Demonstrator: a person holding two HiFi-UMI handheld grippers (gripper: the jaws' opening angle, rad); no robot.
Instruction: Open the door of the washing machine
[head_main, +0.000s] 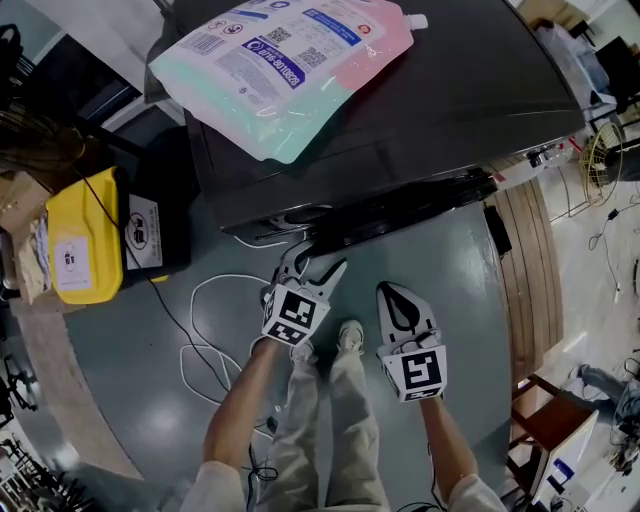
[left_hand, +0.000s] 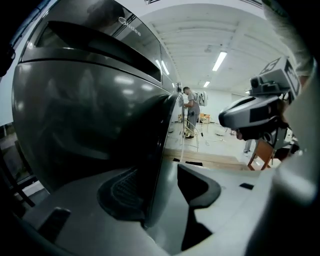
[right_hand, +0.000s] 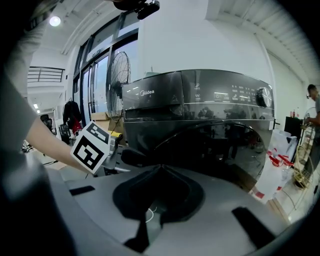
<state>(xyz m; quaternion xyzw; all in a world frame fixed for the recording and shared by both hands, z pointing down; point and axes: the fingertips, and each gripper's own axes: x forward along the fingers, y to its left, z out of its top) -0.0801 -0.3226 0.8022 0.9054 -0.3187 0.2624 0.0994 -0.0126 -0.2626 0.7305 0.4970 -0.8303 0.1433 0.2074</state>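
Door (left_hand: 100, 125) looks stiff, glossy, likely slick; left gripper (left_hand: 162, 189) jaws spread astride its rim, the sensible hold; right gripper (right_hand: 159, 170) jaws pressed together.

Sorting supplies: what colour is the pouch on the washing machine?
The pouch is pink, white and mint green; head view.

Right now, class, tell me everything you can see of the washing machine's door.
The door is a large, round, dark panel, glossy like tinted glass and mirroring the room. It sits in the front of the dark washing machine, below the control strip. In the head view its rim juts slightly forward, so it may be ajar. Its thin edge runs between the open jaws of the left gripper; whether a pad touches it is unclear.
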